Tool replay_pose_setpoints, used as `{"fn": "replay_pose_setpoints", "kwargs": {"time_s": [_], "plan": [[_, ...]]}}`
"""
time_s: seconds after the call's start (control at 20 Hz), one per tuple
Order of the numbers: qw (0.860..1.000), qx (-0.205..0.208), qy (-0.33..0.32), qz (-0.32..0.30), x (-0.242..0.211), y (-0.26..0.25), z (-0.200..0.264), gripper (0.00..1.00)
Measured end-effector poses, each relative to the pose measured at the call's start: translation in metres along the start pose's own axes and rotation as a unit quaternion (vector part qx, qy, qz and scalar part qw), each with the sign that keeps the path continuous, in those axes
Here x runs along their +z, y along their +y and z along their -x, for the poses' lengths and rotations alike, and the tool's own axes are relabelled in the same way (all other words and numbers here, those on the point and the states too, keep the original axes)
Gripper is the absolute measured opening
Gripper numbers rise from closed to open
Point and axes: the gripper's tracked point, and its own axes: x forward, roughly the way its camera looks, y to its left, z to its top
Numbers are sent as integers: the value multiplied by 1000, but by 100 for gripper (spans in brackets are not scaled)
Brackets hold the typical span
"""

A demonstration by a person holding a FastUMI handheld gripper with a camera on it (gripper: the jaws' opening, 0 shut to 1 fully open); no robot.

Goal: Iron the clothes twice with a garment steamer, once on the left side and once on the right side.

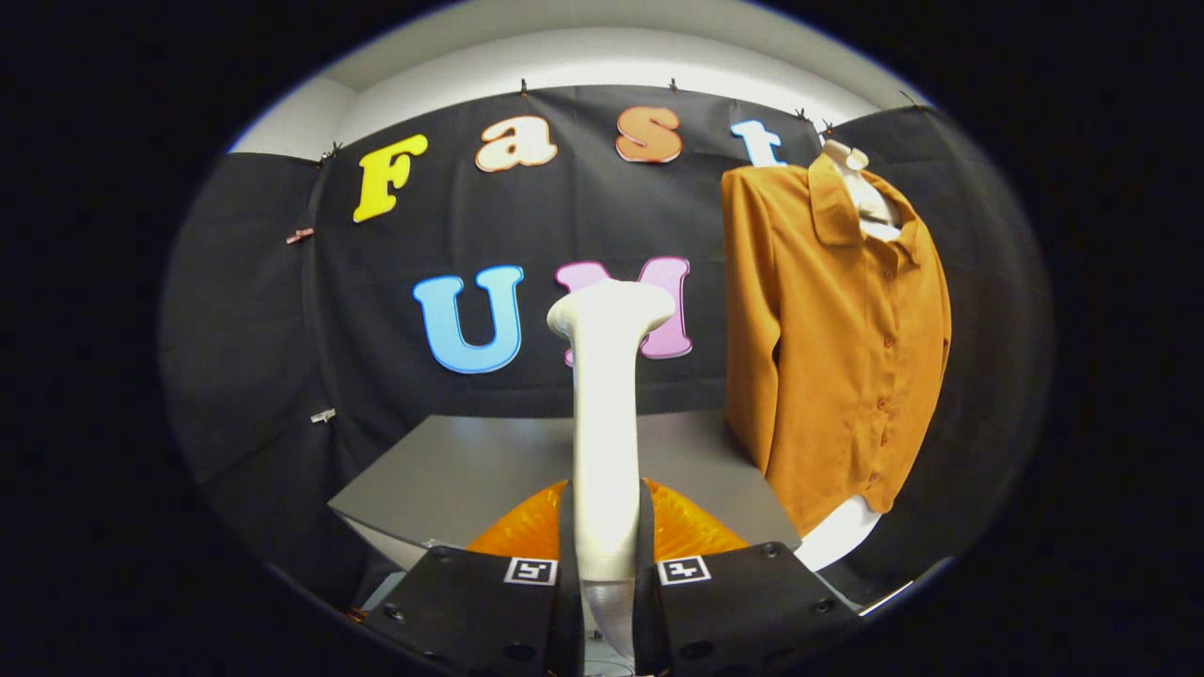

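A black cloth wall point(282, 310) closes off the booth behind everything, hung by small clips from a pale upper wall, and a grey table point(451, 470) stands in front of it, just beyond the gripper's fingers. To the left of the fingers the tabletop lies bare, its near corner reaching toward the left finger.

At the centre, the gripper point(604, 541) holds the garment steamer point(607, 404) by its handle. Both fingers point(568, 536) press on the white handle from either side, so the jaws stand narrow, closed to the handle's width. The steamer rises upright from between the fingers, a slim white shaft that widens at the top into a broad head turned sideways. The head stands above the far edge of the table as seen from the gripper, in front of the cloth wall. The lower end of the handle dips down between the finger bases. Something orange and ribbed point(687, 531) shows on both sides of the handle, just behind the fingers.

To the right of the steamer and beyond the fingers, an orange shirt point(832, 348) hangs on a white mannequin form point(851, 165). The shirt is buttoned down the front, collar up, one sleeve hanging straight along its left edge. It is well apart from the steamer head, not touching it. Its hem hangs past the table's right corner, with the form's white base showing beneath.
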Motion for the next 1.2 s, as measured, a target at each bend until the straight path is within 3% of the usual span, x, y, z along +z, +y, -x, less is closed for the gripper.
{"fn": "replay_pose_setpoints", "kwargs": {"time_s": [0.6,1.2], "plan": [[989,-17,-146,-7,85,-78,56,24],[983,-77,-163,-27,80,-187,24,24]]}}
